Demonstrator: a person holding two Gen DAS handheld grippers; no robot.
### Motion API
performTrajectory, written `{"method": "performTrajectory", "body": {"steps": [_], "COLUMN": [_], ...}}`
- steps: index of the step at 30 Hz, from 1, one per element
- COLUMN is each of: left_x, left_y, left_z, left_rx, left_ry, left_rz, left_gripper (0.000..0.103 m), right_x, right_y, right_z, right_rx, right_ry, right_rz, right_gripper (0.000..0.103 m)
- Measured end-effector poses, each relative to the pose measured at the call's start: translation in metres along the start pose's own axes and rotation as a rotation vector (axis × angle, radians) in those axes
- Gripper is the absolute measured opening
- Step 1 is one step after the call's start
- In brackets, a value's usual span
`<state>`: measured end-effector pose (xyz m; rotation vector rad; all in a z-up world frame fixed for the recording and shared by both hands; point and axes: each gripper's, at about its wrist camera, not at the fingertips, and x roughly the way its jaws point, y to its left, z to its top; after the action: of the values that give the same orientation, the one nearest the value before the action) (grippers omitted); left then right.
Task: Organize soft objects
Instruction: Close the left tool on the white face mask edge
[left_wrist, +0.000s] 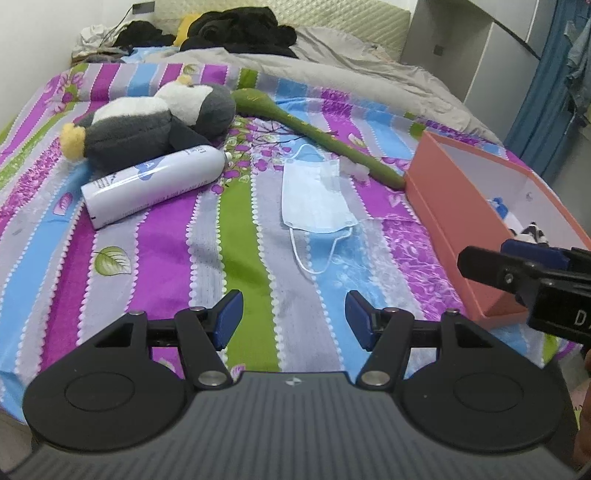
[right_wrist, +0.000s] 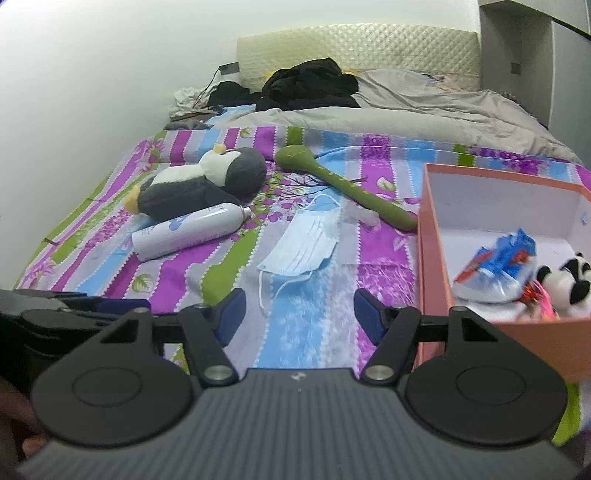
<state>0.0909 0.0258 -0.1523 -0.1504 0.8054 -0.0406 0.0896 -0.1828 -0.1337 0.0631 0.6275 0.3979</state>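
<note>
Spread across a bed (left_wrist: 258, 236) under a striped, flowered sheet; ordered here from biggest to smallest

Plush penguin (left_wrist: 155, 122), lying on its side toward the far left: bulky but probably light, squashy all over; best pinched at a wing or the yellow foot, since the body looks too fat for the jaws

Pink box (right_wrist: 428, 236) at the right edge of the bed, open-topped, stiff card, likely the place for the soft things; already holding a small panda plush (right_wrist: 570, 282) and a crinkly blue packet (right_wrist: 498, 266)

White spray can (left_wrist: 151, 184), touching the penguin's near side: hard, smooth, likely to roll; probably not one of the soft items

Green stuffed toy (left_wrist: 317, 133), long and thin with a round head, its tail end reaching the box wall: limp, probably sagging if lifted at one end, so better taken mid-length

Face mask (left_wrist: 314, 195), flat in the middle between can and box: almost weightless, floppy, hard to pinch off the sheet; easier caught at a raised pleat or an ear loop

Left hand-held gripper (left_wrist: 293, 319) and right hand-held gripper (right_wrist: 299, 314): jaws apart on both, nothing between them, hovering over the near sheet

Hard to tell: the small whitish scrap beside the mask; box contents cut off in the left view; dark clothes by the headboard just a heap
</note>
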Motion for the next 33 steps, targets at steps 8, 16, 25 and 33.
{"method": "performTrajectory", "body": {"steps": [8, 16, 25, 33], "left_x": [0.06, 0.113, 0.16, 0.182], "left_y": [0.012, 0.017, 0.018, 0.025], "left_z": [0.017, 0.038, 0.055, 0.062], "left_rx": [-0.039, -0.068, -0.081, -0.127], "left_ry": [0.021, 0.017, 0.024, 0.021], "left_rz": [-0.008, -0.037, -0.072, -0.107], "left_gripper": [0.067, 0.067, 0.067, 0.066], "right_x": [0.052, 0.115, 0.183, 0.231], "right_y": [-0.007, -0.015, -0.043, -0.064], "right_z": [0.014, 0.03, 0.048, 0.057], "right_rx": [-0.027, -0.026, 0.062, 0.158], "right_ry": [0.015, 0.019, 0.01, -0.01], "right_rz": [-0.016, -0.052, -0.128, -0.189], "right_gripper": [0.063, 0.061, 0.055, 0.054]}}
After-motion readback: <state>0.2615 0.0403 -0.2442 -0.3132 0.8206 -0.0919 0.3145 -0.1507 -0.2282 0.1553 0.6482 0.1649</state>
